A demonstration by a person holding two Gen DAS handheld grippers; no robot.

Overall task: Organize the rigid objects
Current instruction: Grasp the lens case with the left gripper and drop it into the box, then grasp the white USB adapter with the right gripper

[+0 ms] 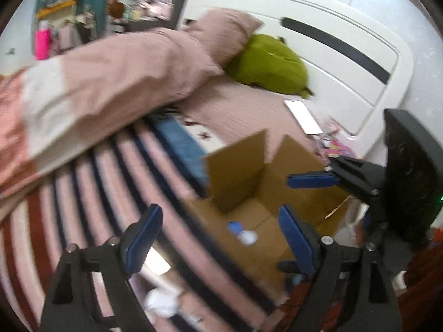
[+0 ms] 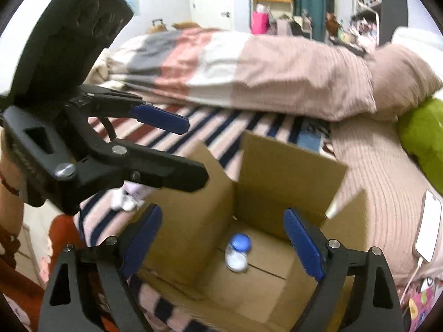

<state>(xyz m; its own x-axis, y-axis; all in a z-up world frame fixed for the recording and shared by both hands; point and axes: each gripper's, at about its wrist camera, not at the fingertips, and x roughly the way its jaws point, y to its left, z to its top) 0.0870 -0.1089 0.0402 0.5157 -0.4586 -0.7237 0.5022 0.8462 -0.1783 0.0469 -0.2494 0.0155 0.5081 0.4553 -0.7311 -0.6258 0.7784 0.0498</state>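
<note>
An open cardboard box (image 2: 191, 221) stands on the striped bed cover, flaps up. A small clear bottle with a blue cap (image 2: 238, 253) lies on the box floor, seen blurred as the bottle (image 1: 243, 233) in the left wrist view. My right gripper (image 2: 223, 240) hangs above the box mouth, open, with nothing touching its pads; one of its blue pads (image 1: 313, 179) shows over the box. My left gripper (image 1: 220, 238) is open and empty by the box's near left edge. In the right wrist view the left gripper (image 2: 177, 149) hovers over the box's left flap.
A folded pink and white duvet (image 1: 110, 83) and a pillow (image 1: 221, 33) lie behind the box. A green cushion (image 1: 268, 63) and a white phone (image 2: 427, 227) rest near the white headboard (image 1: 346, 63). A white crumpled item (image 2: 124, 199) sits left of the box.
</note>
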